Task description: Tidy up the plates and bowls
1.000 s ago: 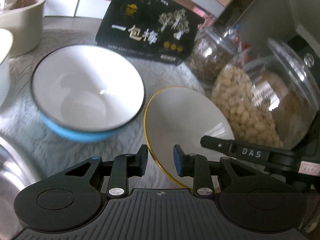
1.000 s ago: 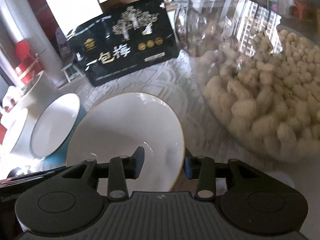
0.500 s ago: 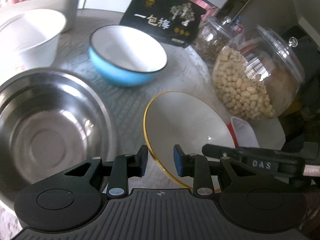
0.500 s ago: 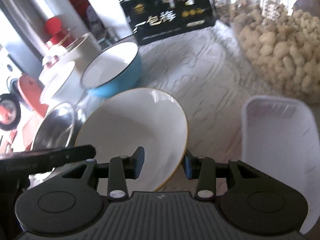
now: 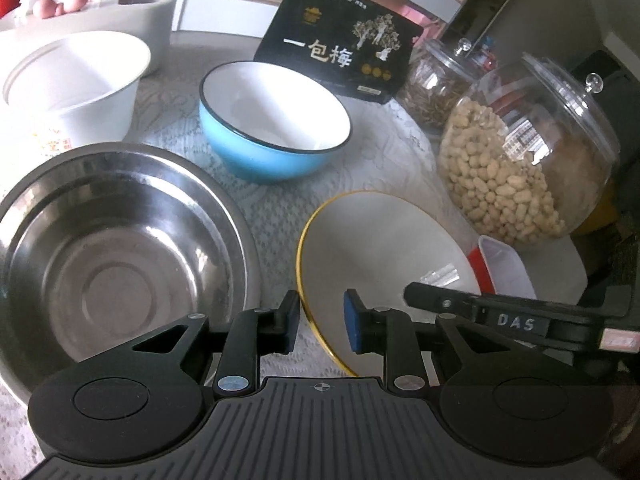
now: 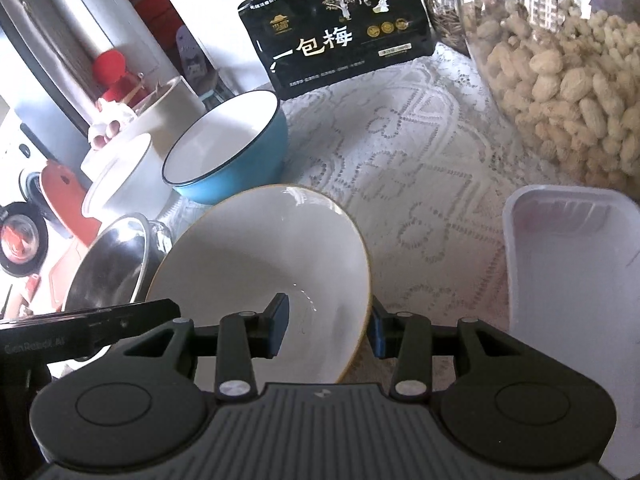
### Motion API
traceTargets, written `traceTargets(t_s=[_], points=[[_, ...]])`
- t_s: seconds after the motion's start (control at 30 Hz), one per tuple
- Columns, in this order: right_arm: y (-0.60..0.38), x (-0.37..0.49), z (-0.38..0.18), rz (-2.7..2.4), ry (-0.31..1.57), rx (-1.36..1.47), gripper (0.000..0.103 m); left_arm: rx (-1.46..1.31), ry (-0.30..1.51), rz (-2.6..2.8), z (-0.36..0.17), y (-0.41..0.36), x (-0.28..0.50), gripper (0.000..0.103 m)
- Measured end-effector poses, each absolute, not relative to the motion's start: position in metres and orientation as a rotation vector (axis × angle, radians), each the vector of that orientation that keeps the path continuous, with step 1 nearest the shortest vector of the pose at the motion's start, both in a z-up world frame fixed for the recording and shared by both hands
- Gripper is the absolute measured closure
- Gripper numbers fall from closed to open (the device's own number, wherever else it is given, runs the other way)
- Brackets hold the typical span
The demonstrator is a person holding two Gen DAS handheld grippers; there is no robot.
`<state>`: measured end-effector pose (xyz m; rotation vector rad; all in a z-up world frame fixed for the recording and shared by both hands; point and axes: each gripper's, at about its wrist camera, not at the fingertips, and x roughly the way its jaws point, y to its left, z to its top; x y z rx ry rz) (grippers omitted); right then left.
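A white bowl with a gold rim (image 5: 380, 248) (image 6: 256, 264) is held up tilted between both grippers. My left gripper (image 5: 322, 320) is shut on its left rim. My right gripper (image 6: 328, 326) is shut on its right rim. A blue bowl with a white inside (image 5: 276, 120) (image 6: 228, 144) stands on the lace tablecloth behind it. A large steel bowl (image 5: 108, 240) (image 6: 108, 268) sits at the left. A white bowl (image 5: 76, 80) (image 6: 120, 176) stands at the far left.
A glass jar of peanuts (image 5: 520, 168) (image 6: 568, 64) and a smaller jar (image 5: 436, 84) stand at the right. A black packet (image 5: 340, 56) (image 6: 340, 40) leans at the back. A white plastic tray (image 6: 576, 280) lies at the right. A beige pot (image 5: 132, 12) stands back left.
Both grippers have pulled back and up with the gold-rimmed bowl, away from the jars. The steel bowl and white bowl have come into view at the left.
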<state>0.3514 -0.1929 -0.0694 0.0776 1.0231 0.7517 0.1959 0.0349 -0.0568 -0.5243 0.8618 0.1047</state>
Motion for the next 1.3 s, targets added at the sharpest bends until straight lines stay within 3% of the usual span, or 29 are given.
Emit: traceTargets(t_s=[1.07, 1.3], points=[[-0.185, 0.334, -0.069, 0.723, 1.017, 0.015, 0.057, -0.589, 0.862, 0.084, -0.061, 0.041, 0.177, 0.074], [-0.190, 0.342, -0.054, 0.651, 0.973, -0.022, 0.057, -0.585, 0.790, 0.038, -0.028, 0.074, 0.192, 0.074]])
